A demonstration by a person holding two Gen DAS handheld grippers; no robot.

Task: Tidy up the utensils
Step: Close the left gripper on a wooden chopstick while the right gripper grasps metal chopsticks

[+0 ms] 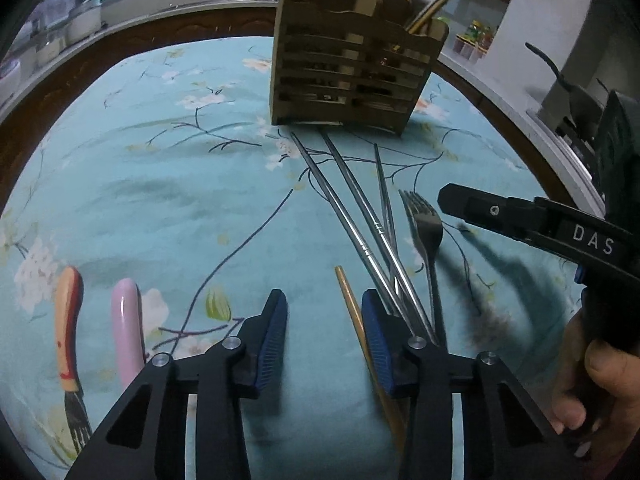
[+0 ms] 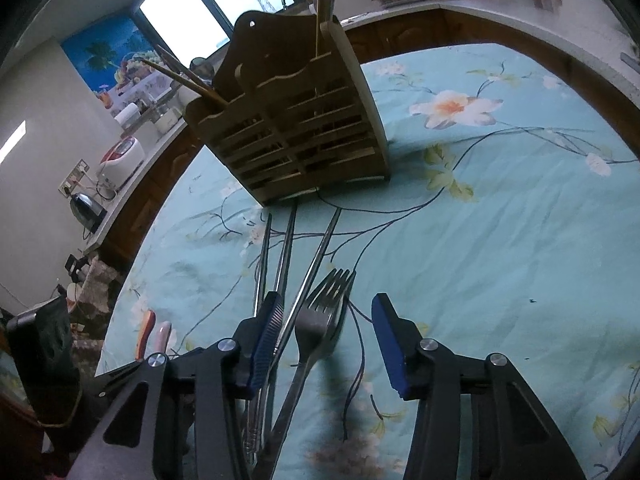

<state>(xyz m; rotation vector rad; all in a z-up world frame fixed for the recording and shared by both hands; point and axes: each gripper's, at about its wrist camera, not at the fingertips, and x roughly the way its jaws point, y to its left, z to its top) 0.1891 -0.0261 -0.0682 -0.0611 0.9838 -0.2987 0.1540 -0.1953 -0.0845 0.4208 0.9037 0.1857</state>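
A wooden slatted utensil holder (image 1: 352, 64) stands at the far side of the table; it also shows in the right wrist view (image 2: 296, 128) with wooden chopsticks (image 2: 184, 74) in it. Metal chopsticks (image 1: 352, 216) and a steel fork (image 1: 426, 236) lie on the cloth in front of it. A wooden chopstick (image 1: 356, 312) lies by my left gripper (image 1: 324, 300), which is open and empty above the cloth. My right gripper (image 2: 326, 304) is open, low over the fork (image 2: 320, 320), its jaws either side of the fork's head. The metal chopsticks (image 2: 288, 248) lie to the fork's left.
A pink-handled utensil (image 1: 126, 332) and an orange-handled brush (image 1: 68, 336) lie at the left on the floral teal tablecloth (image 1: 160, 200). A kitchen counter (image 2: 132, 168) with appliances curves round the table's far side.
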